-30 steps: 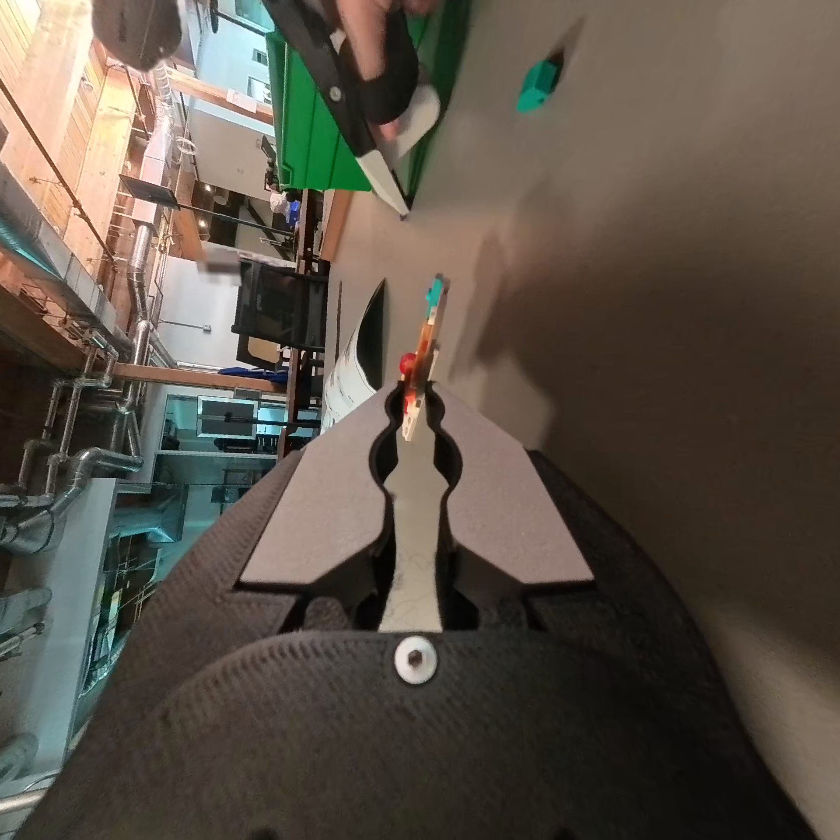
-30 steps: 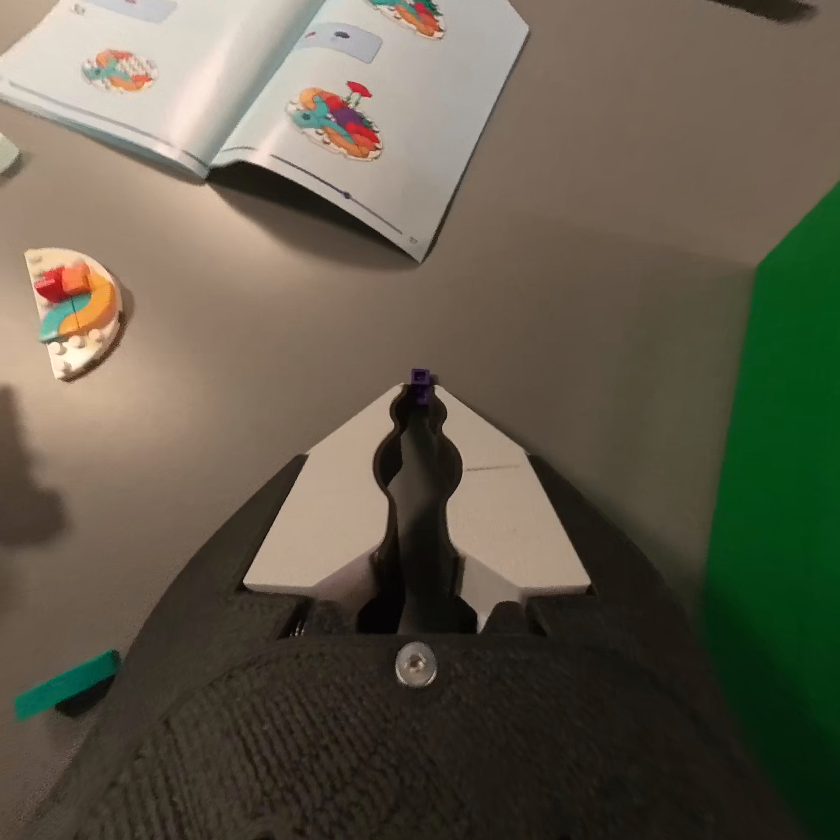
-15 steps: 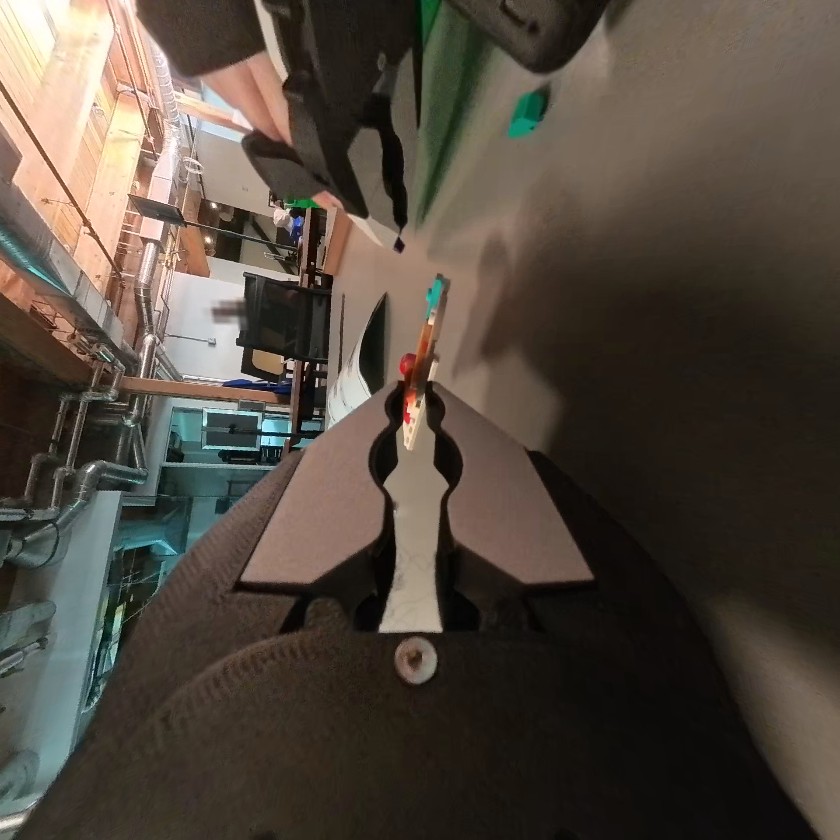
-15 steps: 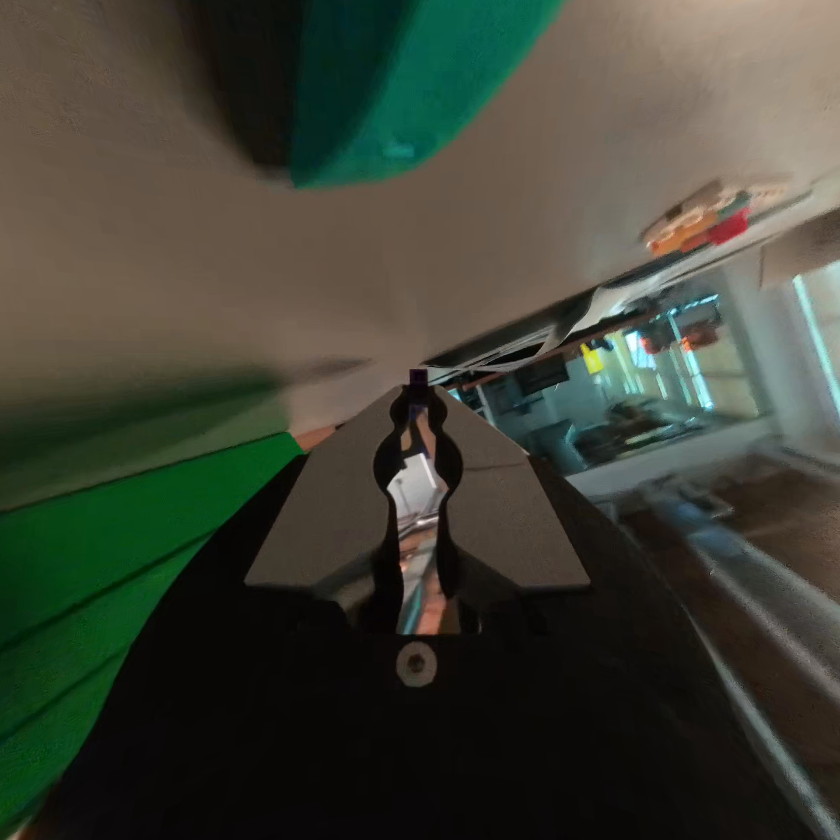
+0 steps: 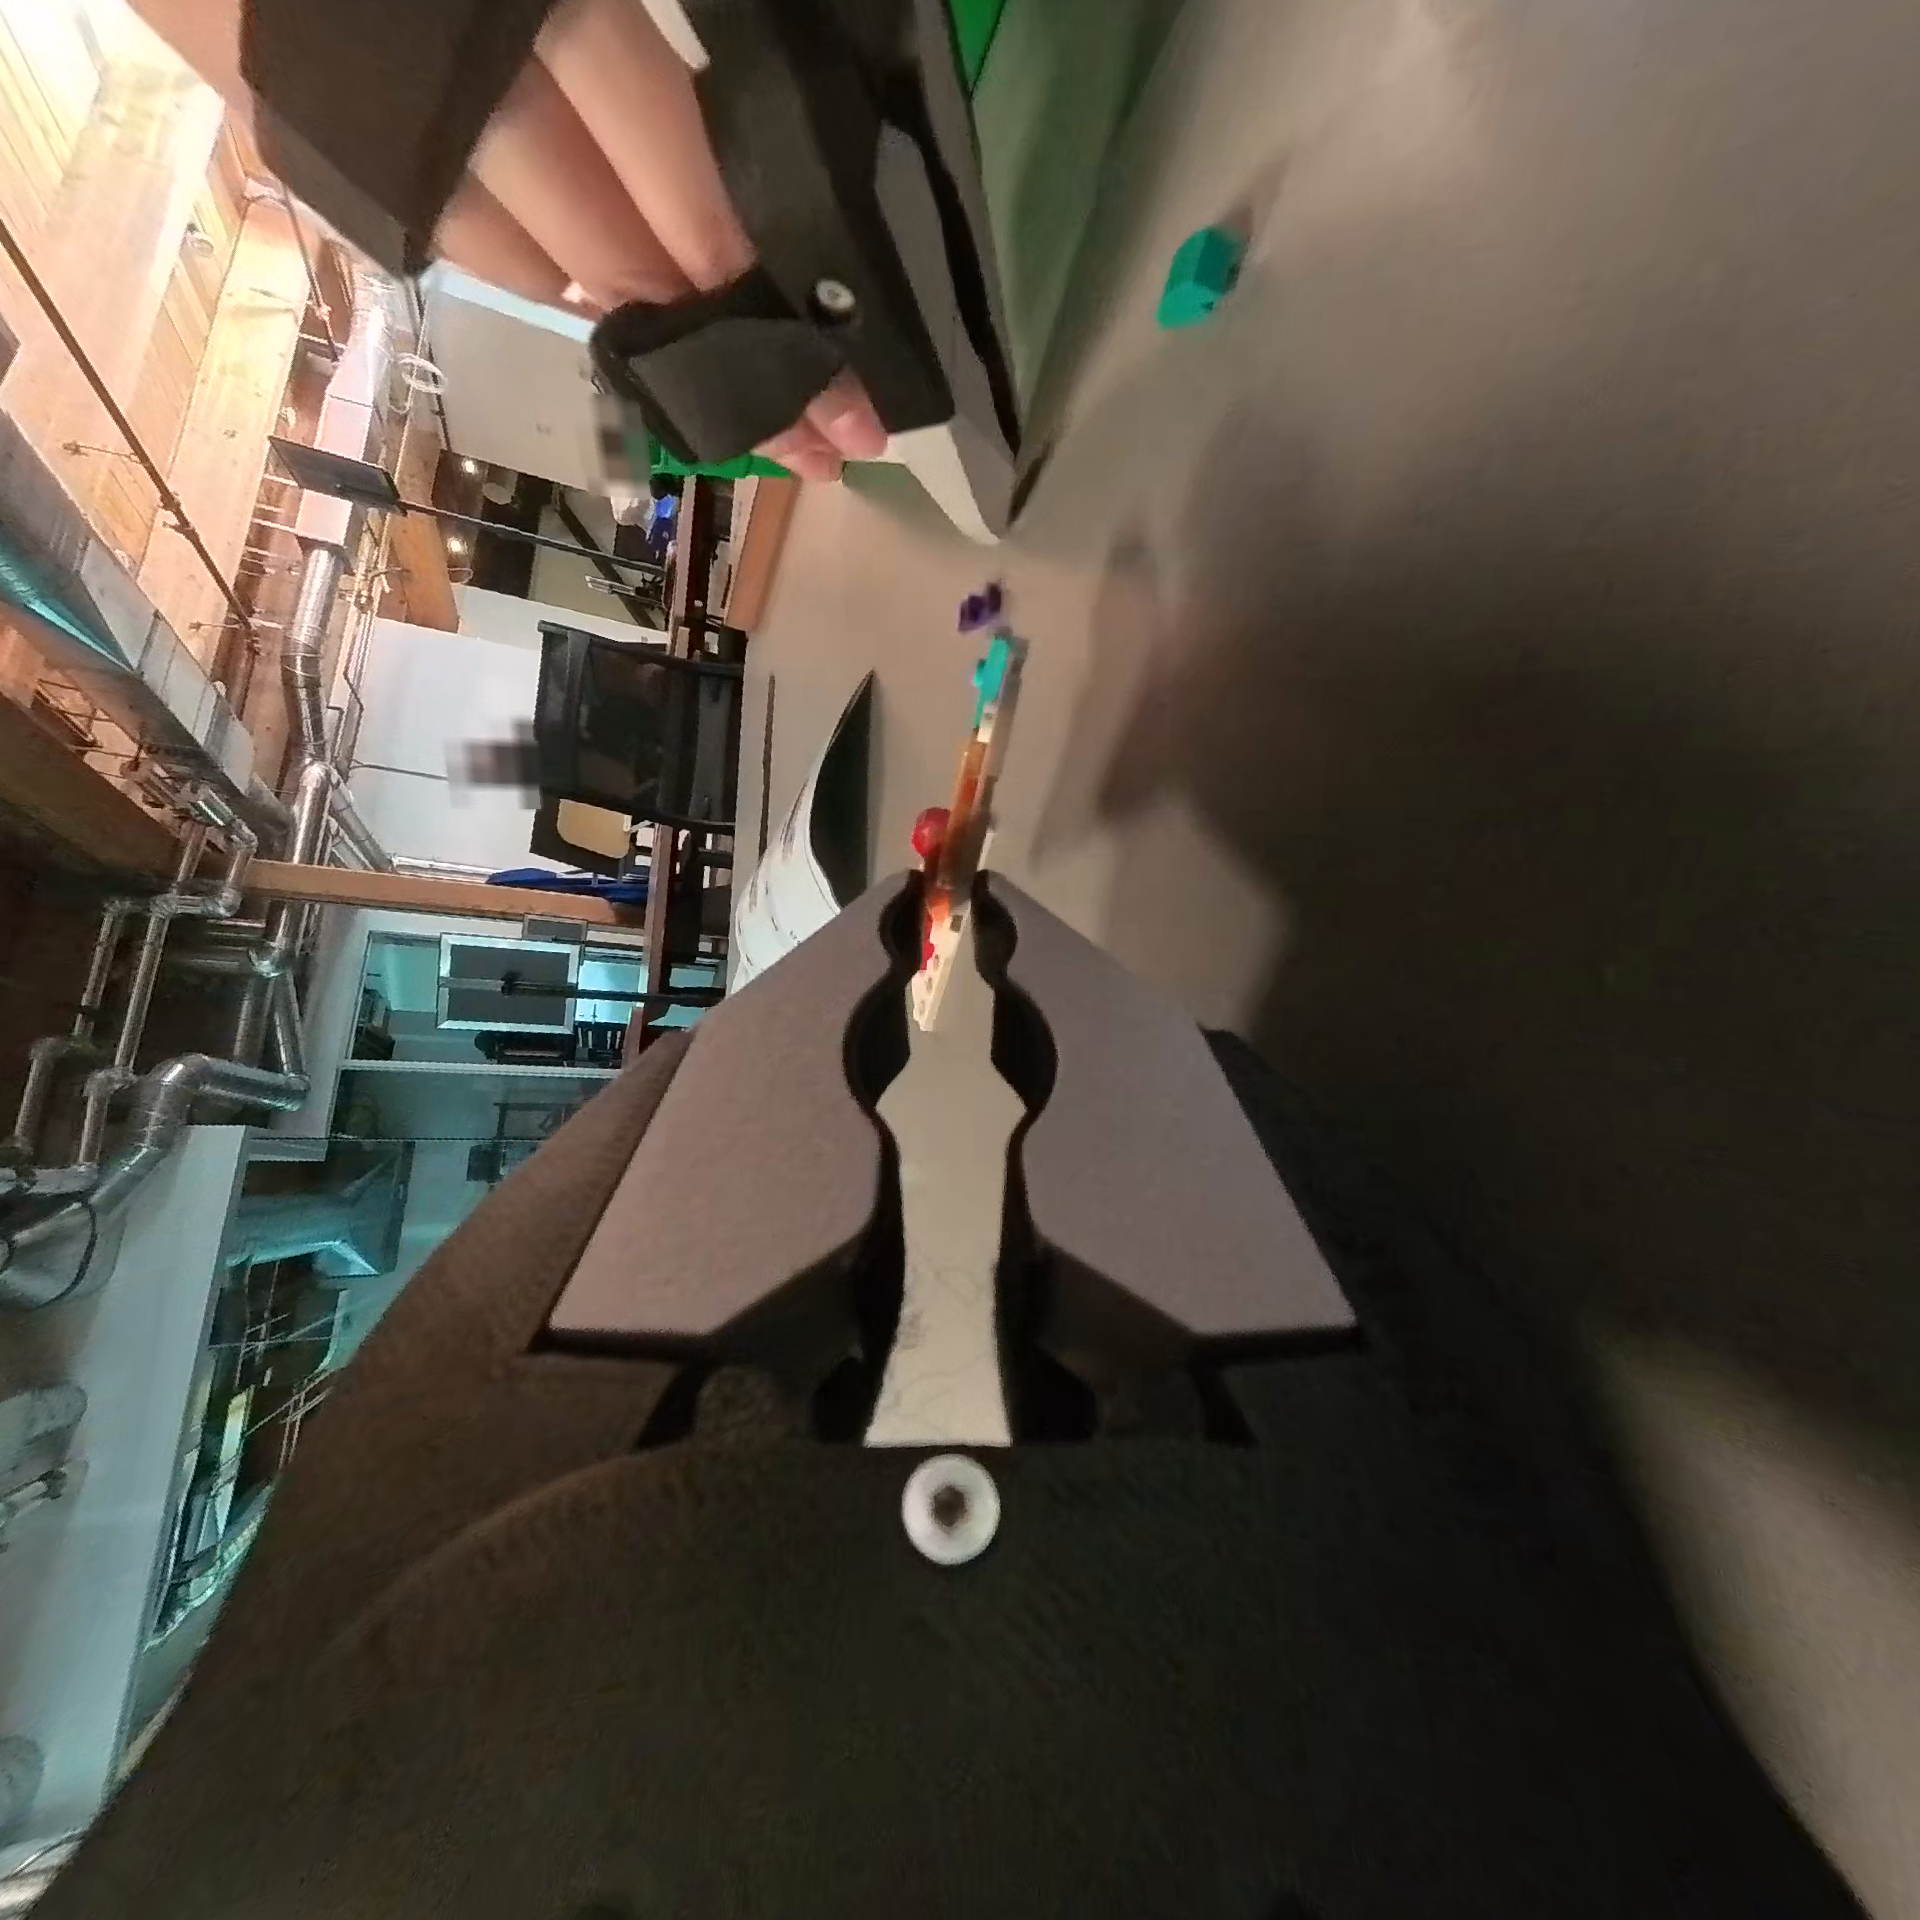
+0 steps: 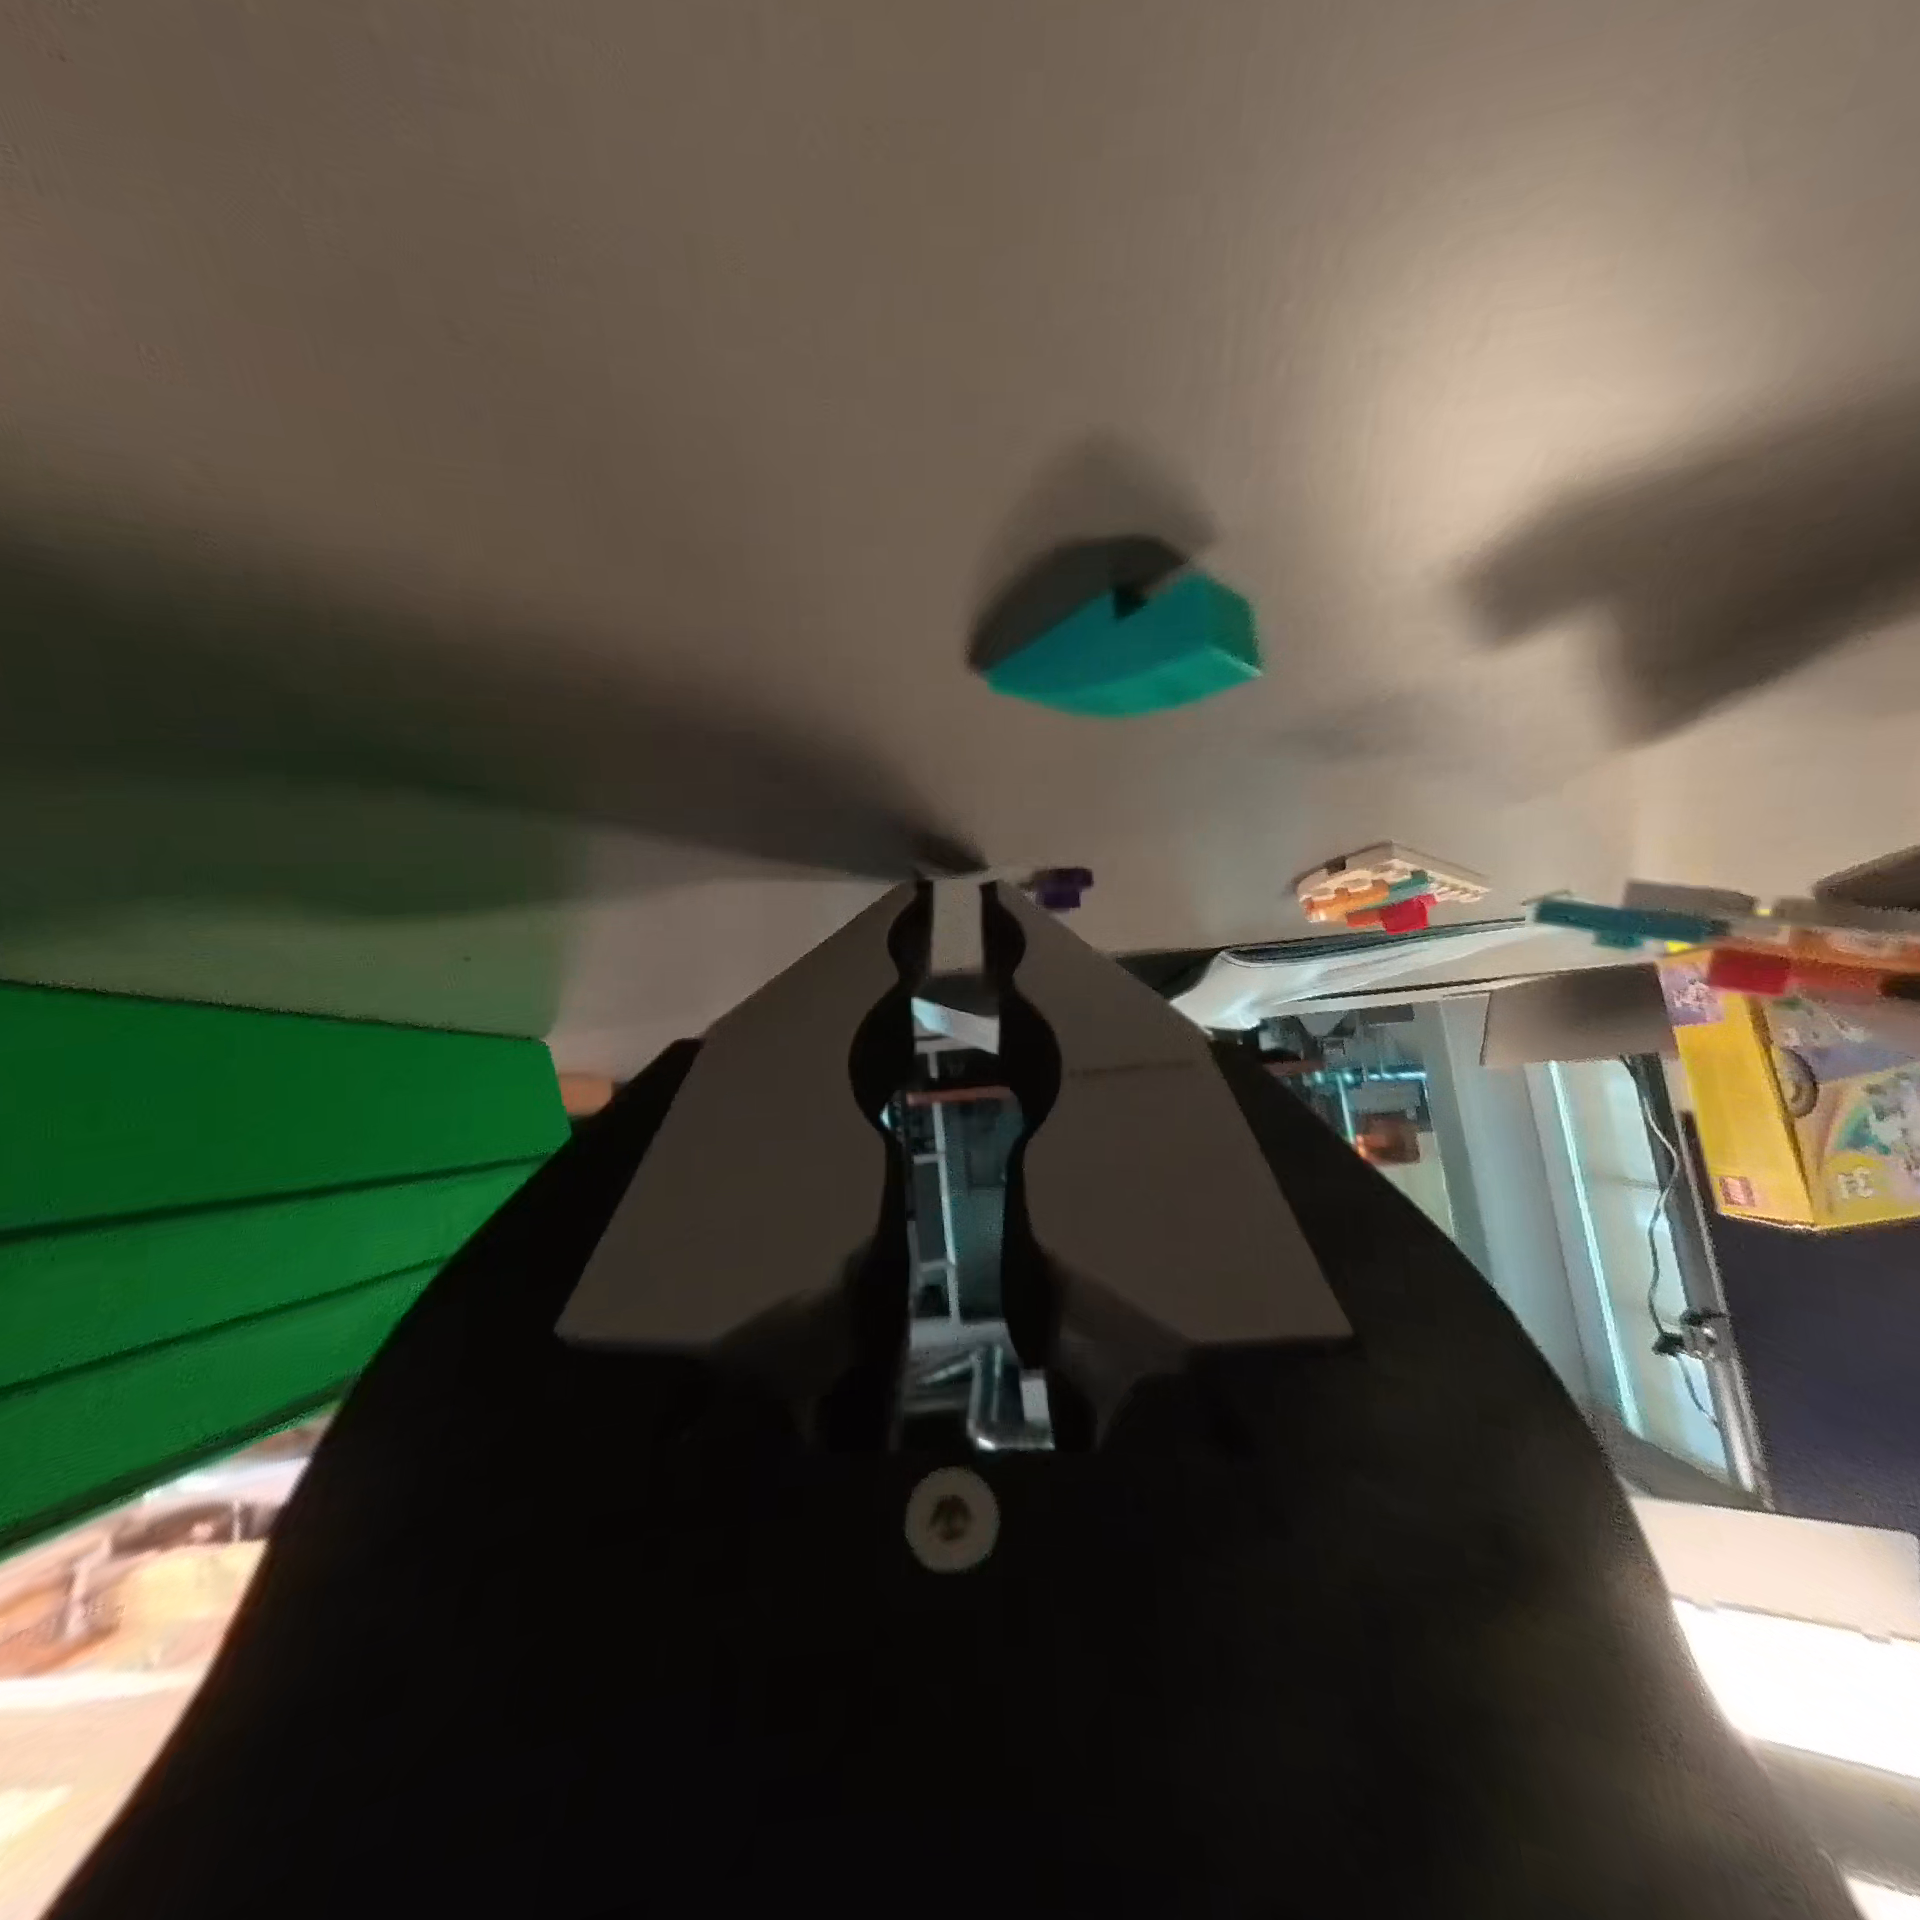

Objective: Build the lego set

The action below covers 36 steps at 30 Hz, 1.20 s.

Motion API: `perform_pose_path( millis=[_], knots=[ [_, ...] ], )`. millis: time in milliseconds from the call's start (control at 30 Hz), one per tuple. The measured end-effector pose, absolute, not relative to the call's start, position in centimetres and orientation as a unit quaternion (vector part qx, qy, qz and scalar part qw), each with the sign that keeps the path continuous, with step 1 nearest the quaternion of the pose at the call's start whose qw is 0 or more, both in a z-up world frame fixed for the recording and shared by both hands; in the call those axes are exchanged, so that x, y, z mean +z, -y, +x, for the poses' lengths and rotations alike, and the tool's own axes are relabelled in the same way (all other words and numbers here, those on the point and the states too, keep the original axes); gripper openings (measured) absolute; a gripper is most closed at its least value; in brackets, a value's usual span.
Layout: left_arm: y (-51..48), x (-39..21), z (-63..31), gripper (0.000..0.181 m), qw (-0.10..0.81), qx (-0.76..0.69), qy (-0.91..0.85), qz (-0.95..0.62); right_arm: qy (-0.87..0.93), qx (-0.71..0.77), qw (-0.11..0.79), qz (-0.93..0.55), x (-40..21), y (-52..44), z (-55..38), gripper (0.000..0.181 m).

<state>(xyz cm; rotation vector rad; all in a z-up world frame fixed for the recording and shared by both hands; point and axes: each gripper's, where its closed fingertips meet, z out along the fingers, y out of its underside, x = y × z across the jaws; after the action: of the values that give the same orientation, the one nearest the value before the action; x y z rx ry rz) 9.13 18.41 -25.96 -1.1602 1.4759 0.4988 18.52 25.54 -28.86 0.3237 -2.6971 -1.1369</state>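
The right claw (image 6: pixel 953 896), slightly spread, had dropped its purple piece (image 5: pixel 981 606) onto the worktop (image 5: pixel 1558 520). The left claw (image 5: pixel 948 896) (edge-on grip) pinched the white lego plate (image 5: pixel 961 852), so attaching remained undone.

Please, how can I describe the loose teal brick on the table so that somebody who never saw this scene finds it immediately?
Start from the grey table and its big green bin. The teal brick lies alone on bare tabletop, apart from the bin and from the small white-based model. Other teal parts sit on models; this one is loose, thick, rounded on one side, with a notch.
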Motion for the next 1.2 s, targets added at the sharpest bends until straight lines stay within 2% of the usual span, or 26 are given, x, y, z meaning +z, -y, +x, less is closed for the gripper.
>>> perform_pose_path(
  millis=[100,167,267,333,400,467,833,1033,1200],
  knots=[
    [-18.4,-26.0,9.2,0.008,0.564,0.212,-0.628,-0.493,0.93,-0.346,0.109,0.068,-28.7,-24.7,18.9,0.021],
    [-18.4,-25.9,9.2,0.008,0.565,0.213,-0.628,-0.491,0.946,-0.3,0.125,-0.013,-28.5,-24.2,19.2,0.026],
    [-18.4,-25.9,9.2,0.008,0.565,0.213,-0.63,-0.488,0.936,-0.188,0.179,-0.237,-28.0,-23.9,18.6,0.027],
    [-18.4,-26.0,9.3,0.008,0.565,0.213,-0.631,-0.487,0.884,-0.074,0.203,-0.415,-27.6,-23.5,17.8,0.02],
    [-18.3,-26.0,9.4,0.008,0.564,0.212,-0.632,-0.486,0.799,0.052,0.194,-0.566,-27.4,-22.9,17.0,0.019],
    [-18.3,-26.1,9.4,0.008,0.563,0.212,-0.634,-0.486,0.734,0.105,0.19,-0.643,-27.6,-23.3,17.0,0.019],
    [-18.4,-26.2,9.5,0.008,0.562,0.211,-0.635,-0.485,0.507,0.22,0.219,-0.804,-28.6,-24.8,15.7,0.021],
    [-18.3,-26.3,9.6,0.008,0.561,0.211,-0.637,-0.485,0.5,0.202,0.245,-0.806,-28.7,-25.4,14.8,0.016],
    [-18.4,-26.3,9.5,0.008,0.56,0.212,-0.638,-0.485,0.499,0.197,0.255,-0.805,-28.7,-26.1,14.1,0.026]
  ],
)
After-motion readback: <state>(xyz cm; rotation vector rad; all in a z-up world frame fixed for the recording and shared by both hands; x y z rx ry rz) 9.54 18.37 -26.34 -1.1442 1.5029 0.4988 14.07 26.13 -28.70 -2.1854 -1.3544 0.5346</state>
